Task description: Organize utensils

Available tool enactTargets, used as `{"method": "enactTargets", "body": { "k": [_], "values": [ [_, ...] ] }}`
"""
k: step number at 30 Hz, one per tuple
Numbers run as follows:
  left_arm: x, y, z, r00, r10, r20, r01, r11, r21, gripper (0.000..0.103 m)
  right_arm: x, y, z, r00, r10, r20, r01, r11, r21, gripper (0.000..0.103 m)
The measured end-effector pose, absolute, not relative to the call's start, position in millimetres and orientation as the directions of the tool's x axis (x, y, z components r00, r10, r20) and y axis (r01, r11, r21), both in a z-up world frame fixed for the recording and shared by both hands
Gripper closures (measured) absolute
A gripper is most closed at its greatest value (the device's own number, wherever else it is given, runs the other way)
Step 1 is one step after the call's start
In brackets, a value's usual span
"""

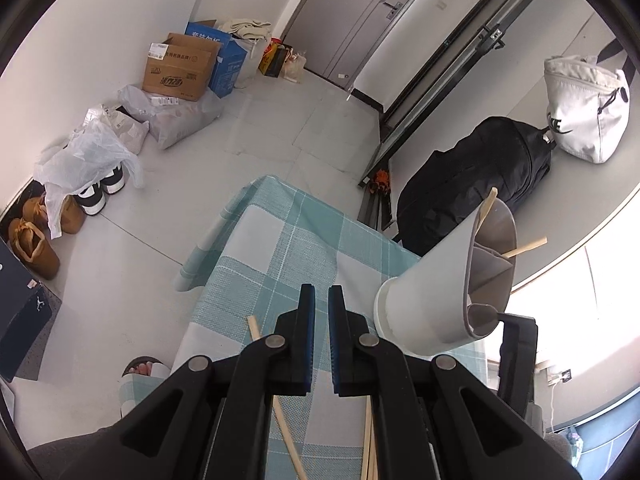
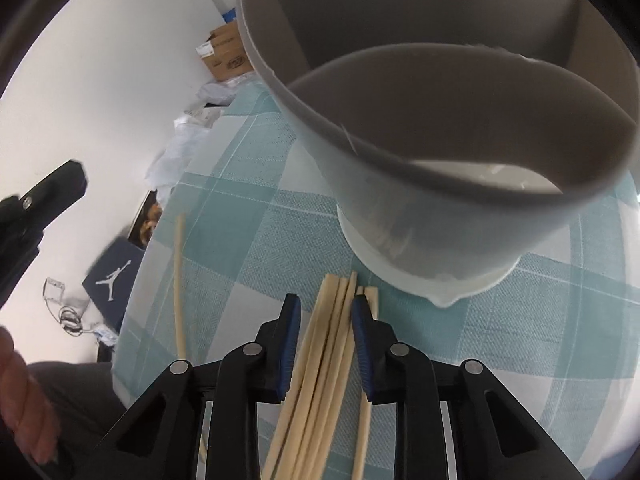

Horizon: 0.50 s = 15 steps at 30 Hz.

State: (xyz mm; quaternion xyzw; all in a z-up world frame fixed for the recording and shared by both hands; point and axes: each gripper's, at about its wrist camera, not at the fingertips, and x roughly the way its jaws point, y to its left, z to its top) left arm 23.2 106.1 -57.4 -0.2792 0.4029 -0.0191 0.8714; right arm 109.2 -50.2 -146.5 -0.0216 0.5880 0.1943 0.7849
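The right hand-held gripper (image 2: 325, 314) points steeply down at a desk (image 2: 248, 232) covered in a teal-and-white checked cloth, its blue-padded jaws straddling a bundle of wooden chopsticks (image 2: 320, 344); the pads flank the sticks closely, though whether they press on them cannot be told. No earlier view is available. A grey-and-white utensil holder (image 2: 432, 168) stands just beyond the bundle, its divided mouth wide toward the lens. One loose chopstick (image 2: 179, 280) lies apart to the left, near the desk's edge.

The left hand-held gripper (image 1: 321, 300) tilts downward over the desk's near side, jaws pressed nearly together with nothing between them. In its view the holder (image 1: 432, 280) sits to the right with two sticks poking from its top. Past the desk's far corner lies open floor (image 1: 248, 128), with boxes, bags and shoes along the wall.
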Motion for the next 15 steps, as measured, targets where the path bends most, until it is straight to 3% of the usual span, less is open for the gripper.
{"method": "enactTargets", "body": {
  "k": [3, 6, 15],
  "values": [
    [20, 109, -54, 0.681, -0.268, -0.682, -0.187, 0.836, -0.516, 0.101, 109, -41, -147, 0.243, 0.242, -0.939, -0.343, 0.927, 0.15, 0.083],
    [19, 112, -53, 0.682, -0.271, -0.679, -0.184, 0.835, -0.519, 0.101, 105, -28, -145, 0.266, 0.199, -0.943, -0.376, 0.922, 0.089, 0.093],
    [15, 143, -69, 0.637, -0.265, -0.724, -0.292, 0.786, -0.545, 0.1, 96, -17, -132, 0.265, 0.315, -0.911, -0.431, 0.884, 0.181, 0.091]
  ]
}}
